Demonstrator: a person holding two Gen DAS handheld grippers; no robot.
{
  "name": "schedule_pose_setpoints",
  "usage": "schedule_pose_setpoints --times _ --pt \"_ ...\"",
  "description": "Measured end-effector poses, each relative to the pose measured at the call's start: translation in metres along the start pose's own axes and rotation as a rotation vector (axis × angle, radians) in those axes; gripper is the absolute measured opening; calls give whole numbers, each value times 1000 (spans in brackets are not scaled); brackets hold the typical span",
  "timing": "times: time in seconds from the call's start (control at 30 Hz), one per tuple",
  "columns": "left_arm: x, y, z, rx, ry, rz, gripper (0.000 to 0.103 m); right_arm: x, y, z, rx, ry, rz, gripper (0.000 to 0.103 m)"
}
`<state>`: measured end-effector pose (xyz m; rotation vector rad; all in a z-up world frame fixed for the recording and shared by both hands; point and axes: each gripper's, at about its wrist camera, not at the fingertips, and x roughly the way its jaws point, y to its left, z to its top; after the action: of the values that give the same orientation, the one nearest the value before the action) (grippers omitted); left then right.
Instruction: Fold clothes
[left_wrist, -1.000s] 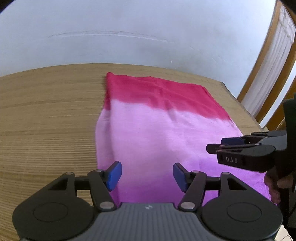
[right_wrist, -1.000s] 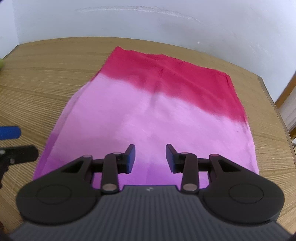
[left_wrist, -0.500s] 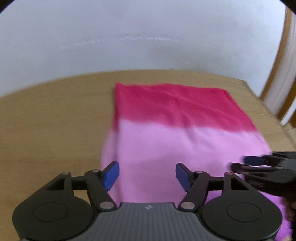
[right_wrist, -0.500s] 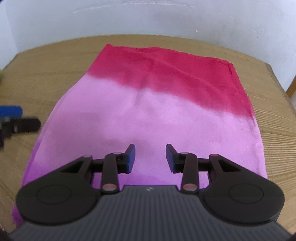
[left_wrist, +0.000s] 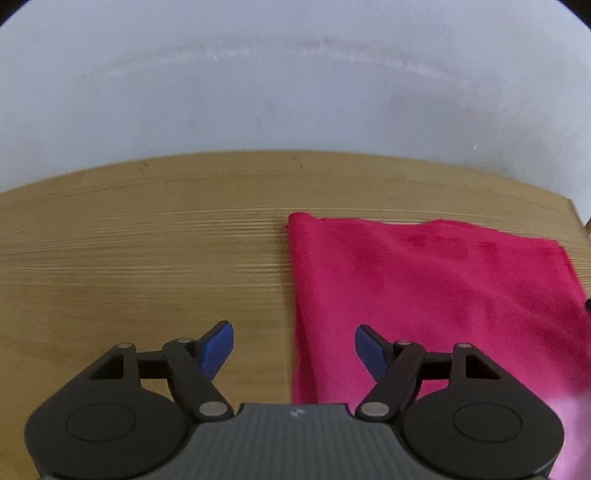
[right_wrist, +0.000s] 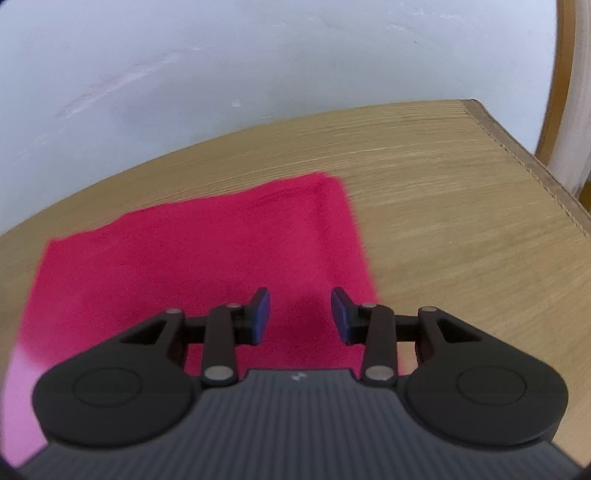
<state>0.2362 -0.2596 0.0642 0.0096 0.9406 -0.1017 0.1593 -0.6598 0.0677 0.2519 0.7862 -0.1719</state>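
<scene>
A cloth that fades from red to pink lies flat on the wooden table; its red far end (left_wrist: 424, 280) fills the right of the left wrist view. My left gripper (left_wrist: 293, 345) hovers over the cloth's left edge, its jaws opening, nothing between them. In the right wrist view the red end (right_wrist: 192, 258) spreads left and centre, with its far right corner ahead. My right gripper (right_wrist: 300, 315) stands open above the cloth near its right edge, holding nothing. A little pink shows at the lower left.
The wooden table (left_wrist: 129, 258) runs left of the cloth and ends at a white wall (left_wrist: 295, 92). In the right wrist view the table's right edge (right_wrist: 532, 166) drops off beside a wooden frame (right_wrist: 561, 81).
Both grippers have moved forward from the cloth's near pink end to its far red end. The left now sits over the left edge, the right near the right edge. The left jaws stand wider.
</scene>
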Motion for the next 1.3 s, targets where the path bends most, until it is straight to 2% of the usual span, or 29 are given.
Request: schedule_pose_setpoints --times 0.1,0.2,0.27,0.33,0.37,0.4,0.47,0.53,0.6,0.7,0.77,0.87,0.97,1.03,1.07,1.17,1.3 --pt "38 -4 13 15 30 1 75 32 -8 14 34 23 -14 39" --pt "59 -9 17 -2 36 -26 74 49 -10 16 18 -11 0 44" --pt "69 -14 17 -11 32 -31 65 55 -4 18 -52 -20 4 42" --pt "70 -28 18 56 -14 51 47 58 5 20 -128 -31 -1 13" --pt "71 -35 18 90 -38 93 40 61 8 22 -152 -39 -13 8" --pt "75 -39 22 95 -49 144 38 63 11 24 -177 -48 -25 8" --pt "85 -42 30 91 -63 244 38 75 11 31 -175 -65 -84 8" --pt "90 -33 37 51 -67 226 42 84 12 37 -184 -79 -140 8" --pt "90 -28 40 52 -63 205 44 89 15 41 -215 -87 -188 10" --pt "74 -20 31 49 -64 175 47 84 14 46 -206 -73 -172 11" --pt "57 -13 23 22 -63 134 51 64 5 49 -104 -95 -112 14" --pt "20 -10 -1 23 -65 115 57 20 -6 43 8 -135 -6 29" --pt "-31 -11 -45 32 -67 118 63 -38 -7 24 17 -172 114 38" --pt "-68 -13 -79 30 -72 112 67 -77 -9 4 4 -201 165 45" --pt "-87 -14 -96 29 -74 109 68 -96 -10 -8 4 -210 183 53" --pt "-133 -16 -145 22 -60 128 72 -148 -16 -48 33 -187 228 68" --pt "-179 -20 -202 -23 -1 76 72 -204 -23 -104 36 -172 297 69"
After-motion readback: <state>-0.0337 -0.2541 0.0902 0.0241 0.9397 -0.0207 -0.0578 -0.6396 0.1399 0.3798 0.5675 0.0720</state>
